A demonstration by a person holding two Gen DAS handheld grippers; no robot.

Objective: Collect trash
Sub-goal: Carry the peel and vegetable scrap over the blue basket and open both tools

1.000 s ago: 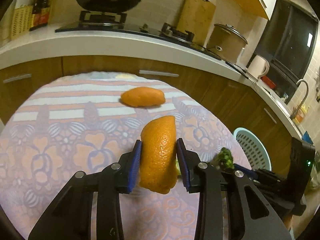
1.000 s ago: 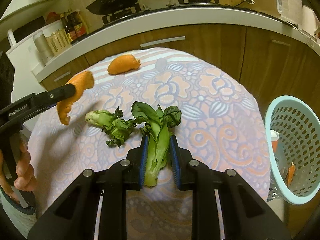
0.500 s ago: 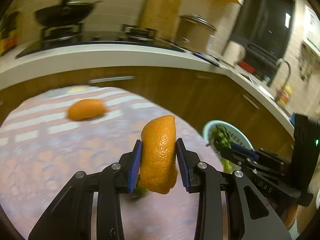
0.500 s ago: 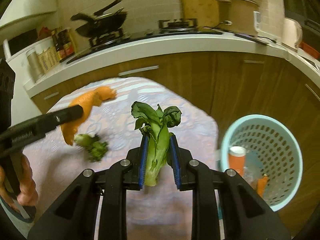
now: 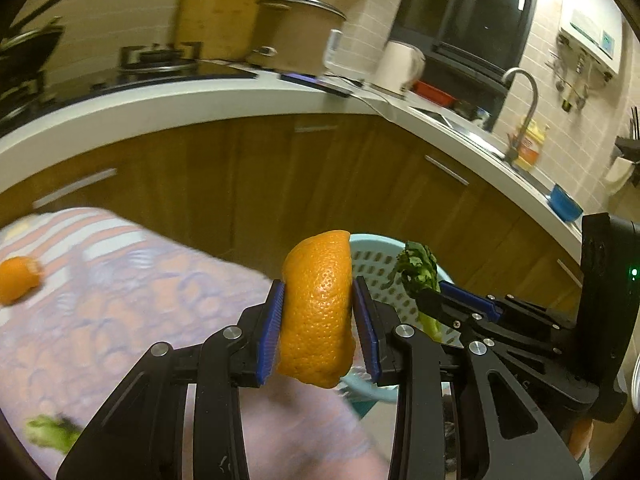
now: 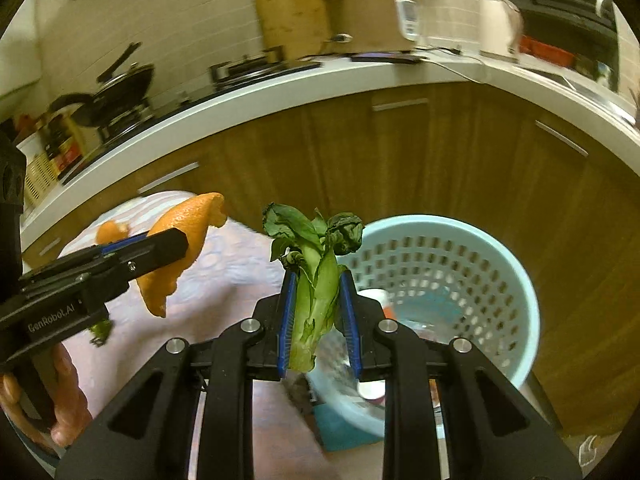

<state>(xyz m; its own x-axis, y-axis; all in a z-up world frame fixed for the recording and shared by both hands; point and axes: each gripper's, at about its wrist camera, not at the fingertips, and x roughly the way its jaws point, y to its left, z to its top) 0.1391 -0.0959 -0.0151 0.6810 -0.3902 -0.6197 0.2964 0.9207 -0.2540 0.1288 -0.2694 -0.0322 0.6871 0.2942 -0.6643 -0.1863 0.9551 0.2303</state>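
Observation:
My left gripper (image 5: 319, 320) is shut on an orange peel (image 5: 316, 308), held upright between its blue pads above the table's right edge. In the right wrist view that orange peel (image 6: 182, 248) hangs at the left in the left gripper (image 6: 160, 246). My right gripper (image 6: 316, 316) is shut on a wilted green vegetable stalk (image 6: 316, 280), just in front of the light blue trash basket (image 6: 500, 264). From the left wrist view the vegetable stalk (image 5: 418, 276) and right gripper (image 5: 438, 300) sit over the basket (image 5: 372, 256). Some trash lies inside the basket.
A second orange peel (image 5: 18, 278) and a green vegetable scrap (image 5: 50, 434) lie on the patterned tablecloth (image 5: 140, 320). Wooden cabinets (image 6: 400, 152) under a white counter (image 6: 280, 92) stand behind the table and basket. A hand (image 6: 60, 396) holds the left gripper's handle.
Both grippers have swung to the right, from over the table toward the basket, each still holding its item. The basket now fills the right wrist view close in front.

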